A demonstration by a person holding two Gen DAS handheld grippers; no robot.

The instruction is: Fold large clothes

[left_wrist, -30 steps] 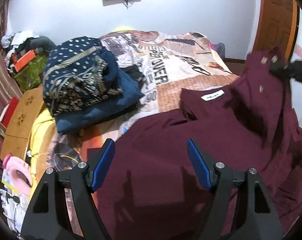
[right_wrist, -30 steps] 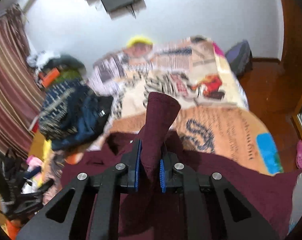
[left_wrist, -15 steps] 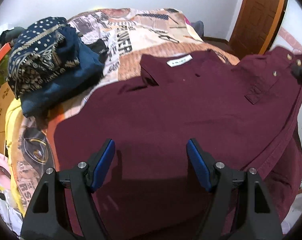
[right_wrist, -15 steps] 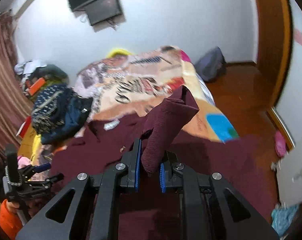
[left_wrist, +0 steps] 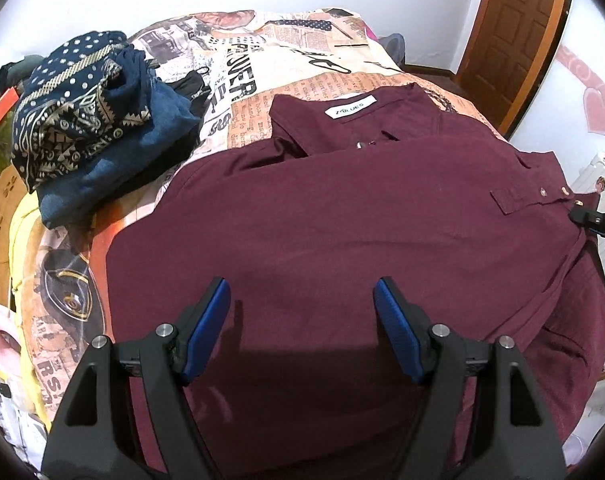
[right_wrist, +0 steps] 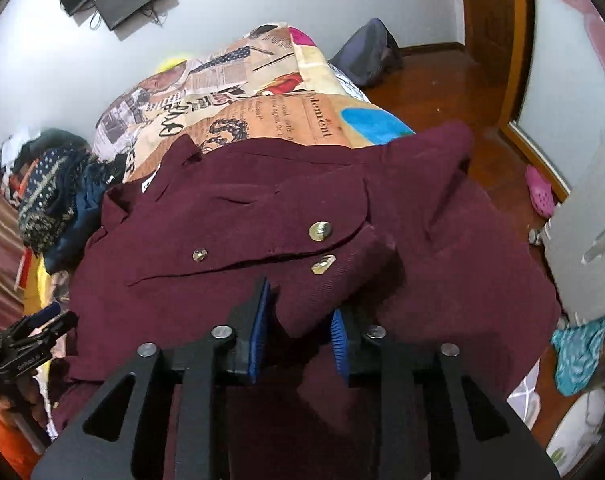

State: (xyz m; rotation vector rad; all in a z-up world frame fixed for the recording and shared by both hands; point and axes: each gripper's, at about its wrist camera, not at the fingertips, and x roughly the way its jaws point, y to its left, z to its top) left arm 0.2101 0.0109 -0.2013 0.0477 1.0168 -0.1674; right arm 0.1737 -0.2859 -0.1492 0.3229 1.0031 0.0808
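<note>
Right wrist: right tool [right_wrist: 298,320] grips shirt [right_wrist: 230,216] cuff.

The shirt [left_wrist: 342,220] lies spread across the bed [left_wrist: 302,64], filling the centre and lower frame of the left wrist view, its collar label [left_wrist: 350,112] toward the top. A pile of folded clothes [left_wrist: 90,120] sits on the bed at upper left, beside the shirt. A door [left_wrist: 514,32] stands at upper right
</note>
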